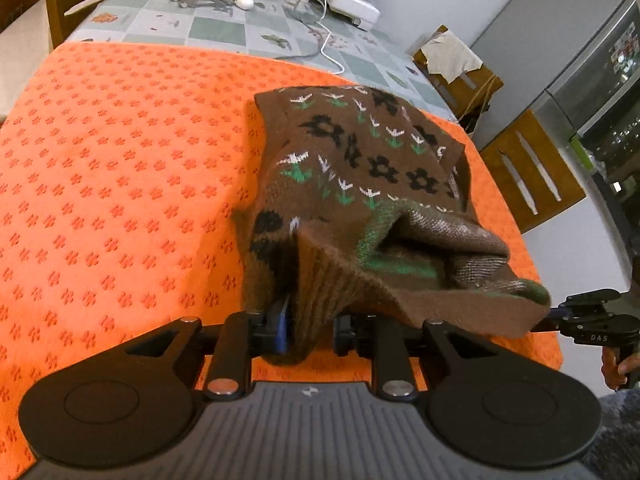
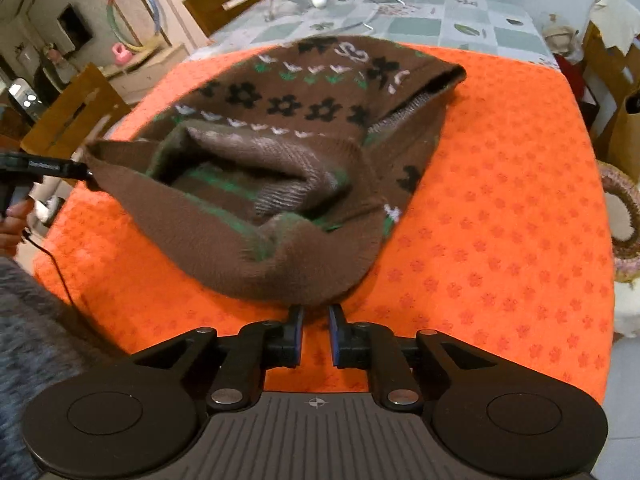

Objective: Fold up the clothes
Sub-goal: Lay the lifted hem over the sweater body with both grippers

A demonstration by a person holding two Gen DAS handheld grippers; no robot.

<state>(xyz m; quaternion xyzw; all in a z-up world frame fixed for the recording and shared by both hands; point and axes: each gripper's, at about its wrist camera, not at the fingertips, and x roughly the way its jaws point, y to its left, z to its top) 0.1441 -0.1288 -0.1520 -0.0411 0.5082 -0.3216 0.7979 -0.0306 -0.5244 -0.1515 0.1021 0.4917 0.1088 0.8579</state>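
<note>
The brown patterned sweater (image 1: 360, 184) lies bunched on the orange cloth (image 1: 120, 160) covering the bench, its near hem doubled over so the inside knit shows. The left gripper (image 1: 308, 332) has its fingers parted with a fold of hem hanging between them, not clearly pinched. The right gripper (image 2: 316, 332) stands just short of the hem, fingers slightly spread and empty. I'd call it one rough fold laid down; smoothing and further folds remain
</note>
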